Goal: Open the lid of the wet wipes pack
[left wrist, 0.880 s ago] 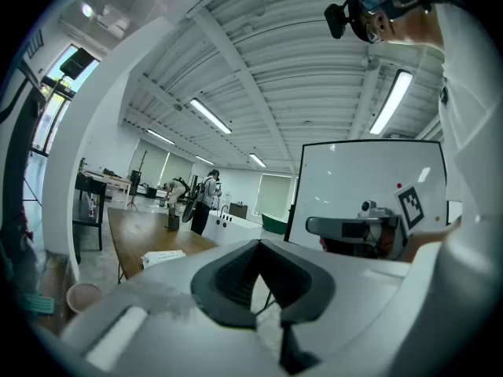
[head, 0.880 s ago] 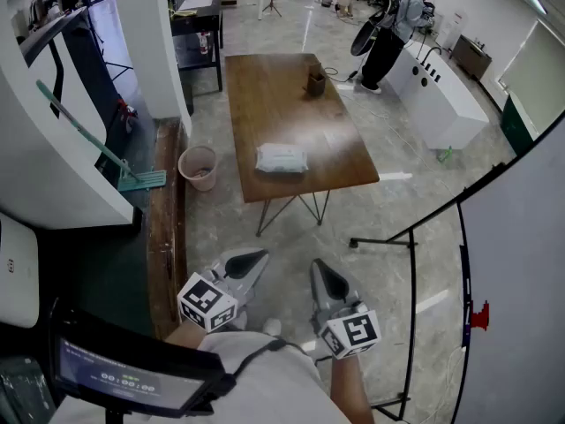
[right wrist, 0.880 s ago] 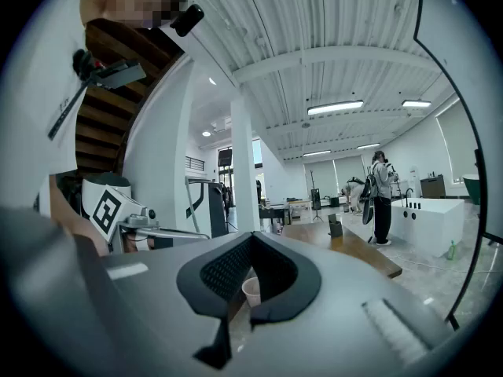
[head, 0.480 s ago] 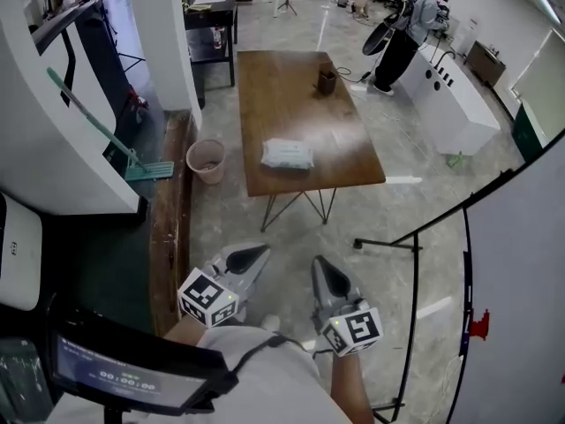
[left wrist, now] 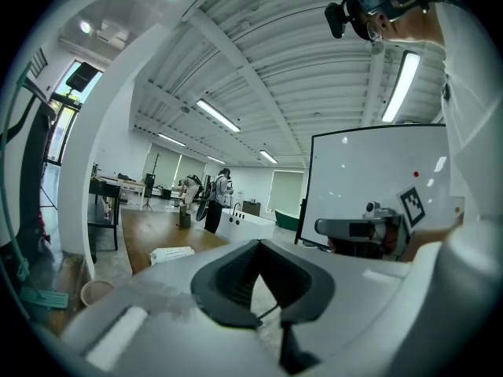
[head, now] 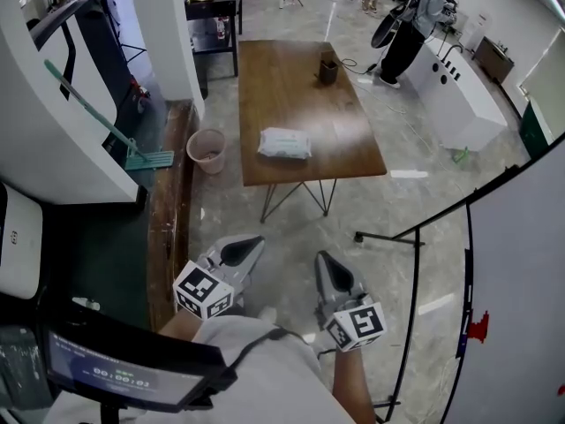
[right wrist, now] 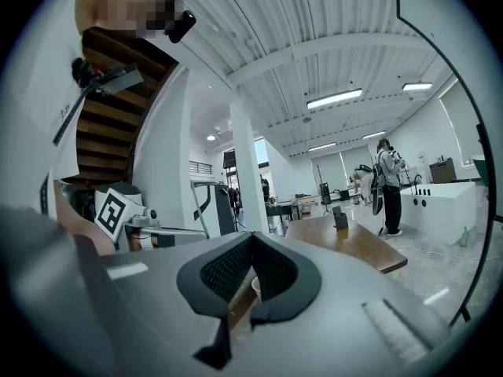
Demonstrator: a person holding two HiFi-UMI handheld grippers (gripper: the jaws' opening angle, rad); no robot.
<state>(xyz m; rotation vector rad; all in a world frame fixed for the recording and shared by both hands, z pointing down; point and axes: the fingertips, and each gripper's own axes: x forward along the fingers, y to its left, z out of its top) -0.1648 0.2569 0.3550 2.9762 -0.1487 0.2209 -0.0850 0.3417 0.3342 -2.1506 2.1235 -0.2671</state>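
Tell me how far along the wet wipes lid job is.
Done: nothing yet. The wet wipes pack lies on the wooden table, its lid too far off to make out. In hand: nothing. The left tool and right tool are both shut and empty, held close to the person's body, well short of the table. Left: walk up, steady the pack, lift the lid.

Wooden table [head: 296, 95]; dark container [head: 327, 69] at far end; bin [head: 206, 151] beside table.

A wet wipes pack [head: 284, 143] lay flat on the wooden table [head: 282, 87]; a small dark box [head: 327, 69] stood well apart from the pack.
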